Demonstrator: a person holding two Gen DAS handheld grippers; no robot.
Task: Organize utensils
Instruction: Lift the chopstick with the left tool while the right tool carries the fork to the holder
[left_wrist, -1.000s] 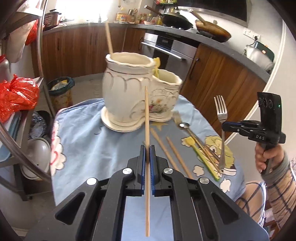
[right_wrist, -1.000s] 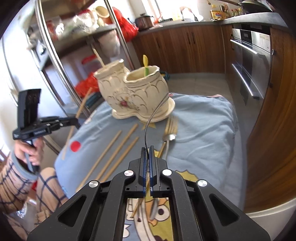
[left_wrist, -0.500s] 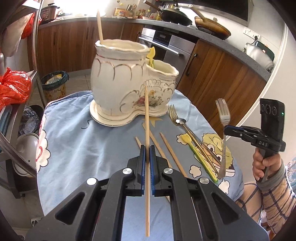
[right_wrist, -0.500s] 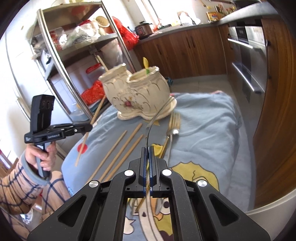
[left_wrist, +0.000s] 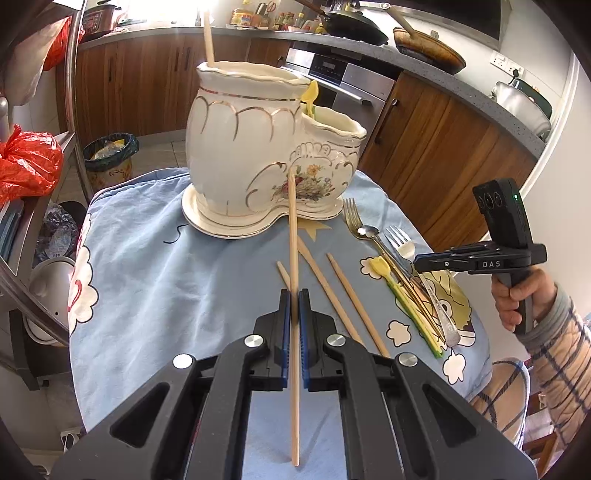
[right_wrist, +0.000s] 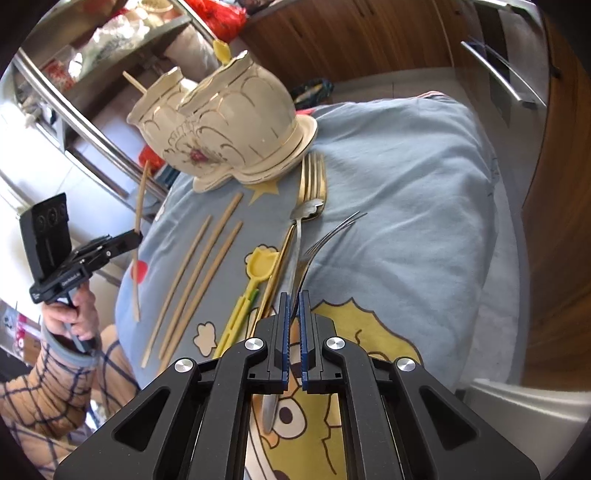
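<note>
Chopstick (left_wrist: 293, 236) is what you've got in the left gripper (left_wrist: 294, 299), fingers pinched tight on it partway up its length, tip pointing at the ceramic holder (left_wrist: 258, 147) dead ahead on the bench (left_wrist: 155, 266). From this left wrist view the tall compartment already carries one chopstick (left_wrist: 208, 37), so that looks like your slot; the shorter one has a yellow utensil (left_wrist: 309, 99) poking out. To land it well, I'd lift the tip above the tall rim before you go forward, then tilt it down inside, because right now the tip sits level with the holder's painted flowers and would only knock the wall. Three loose chopsticks (left_wrist: 343, 295) lie just past your fingers, and to their right a heap of forks and a spoon (left_wrist: 373, 236) beside a yellow scoop (left_wrist: 406, 295).

Over to the right wrist view: the right gripper (right_wrist: 291, 306) has its fingers closed down on a silver fork (right_wrist: 325, 236), tines curving up and away over the blue cloth (right_wrist: 424, 184). It hangs low above the pile, right over a gold fork (right_wrist: 312, 177) and spoon (right_wrist: 306, 212), so raise it cleanly or you risk dragging those along. The holder (right_wrist: 229, 122) sits up and left, well apart from this hand. Your other gripper (right_wrist: 122, 240) shows at the left edge with its chopstick (right_wrist: 137, 236) upright; both hands are heading for one holder, so let one go first.
</note>
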